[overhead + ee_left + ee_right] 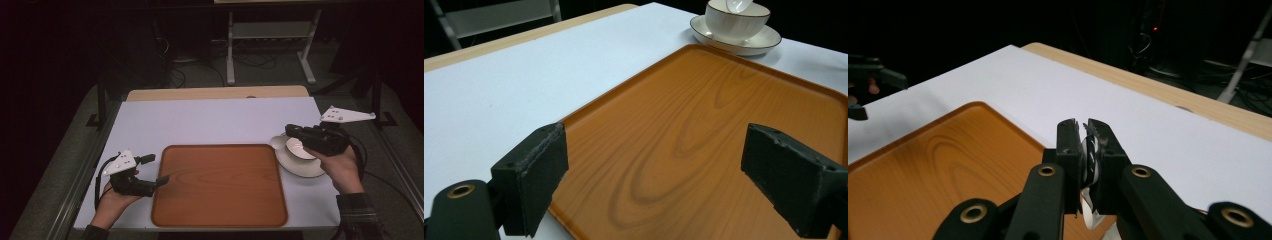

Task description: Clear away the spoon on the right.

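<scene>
A brown wooden tray (220, 185) (704, 125) (923, 165) lies in the middle of the white table. My left gripper (157, 170) (654, 175) stands open at the tray's left edge, with nothing between its jaws. At the tray's right, a white cup (299, 147) (736, 22) sits on a white saucer (300, 167) (764, 40). My right gripper (290, 131) (1087, 127) hovers over the cup, shut on a thin white piece with dark stripes (1090, 150). A white rounded end, like a spoon (738, 5), hangs over the cup's mouth.
The white sheet (215, 122) covers the table, with a bare wooden strip (215, 93) along the far edge. A white metal frame (270, 45) and cables stand on the dark floor beyond. The other hand's gripper (868, 85) shows at the far left of the right gripper view.
</scene>
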Tool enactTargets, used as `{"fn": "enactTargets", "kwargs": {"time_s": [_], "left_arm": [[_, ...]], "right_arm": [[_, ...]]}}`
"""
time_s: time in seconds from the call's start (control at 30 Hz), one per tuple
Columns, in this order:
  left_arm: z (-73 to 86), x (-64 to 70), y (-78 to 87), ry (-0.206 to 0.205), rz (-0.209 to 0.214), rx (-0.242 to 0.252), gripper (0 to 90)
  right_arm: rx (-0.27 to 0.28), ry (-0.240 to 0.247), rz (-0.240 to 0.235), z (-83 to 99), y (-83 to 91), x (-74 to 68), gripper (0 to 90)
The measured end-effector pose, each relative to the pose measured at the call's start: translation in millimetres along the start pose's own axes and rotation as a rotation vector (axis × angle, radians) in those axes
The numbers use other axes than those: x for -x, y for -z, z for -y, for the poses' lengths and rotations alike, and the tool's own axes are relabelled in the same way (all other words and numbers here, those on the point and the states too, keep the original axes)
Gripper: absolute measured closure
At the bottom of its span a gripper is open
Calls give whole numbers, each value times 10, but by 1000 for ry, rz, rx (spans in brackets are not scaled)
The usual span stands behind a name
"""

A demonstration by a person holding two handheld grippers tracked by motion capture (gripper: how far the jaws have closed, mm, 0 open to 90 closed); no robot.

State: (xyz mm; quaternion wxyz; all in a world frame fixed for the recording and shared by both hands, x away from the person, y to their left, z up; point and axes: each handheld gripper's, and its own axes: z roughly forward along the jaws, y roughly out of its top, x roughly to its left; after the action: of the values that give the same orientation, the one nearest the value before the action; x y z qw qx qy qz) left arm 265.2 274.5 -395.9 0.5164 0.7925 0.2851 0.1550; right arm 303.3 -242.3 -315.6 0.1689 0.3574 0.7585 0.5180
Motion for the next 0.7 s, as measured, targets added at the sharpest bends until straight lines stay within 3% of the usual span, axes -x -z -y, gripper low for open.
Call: {"fn": "enactTargets", "kwargs": {"time_s": [0.7], "left_arm": [[0,1,2,-1,-2,0,111]], "right_arm": [[-153,57,-109,190,-327,-276,839]]}}
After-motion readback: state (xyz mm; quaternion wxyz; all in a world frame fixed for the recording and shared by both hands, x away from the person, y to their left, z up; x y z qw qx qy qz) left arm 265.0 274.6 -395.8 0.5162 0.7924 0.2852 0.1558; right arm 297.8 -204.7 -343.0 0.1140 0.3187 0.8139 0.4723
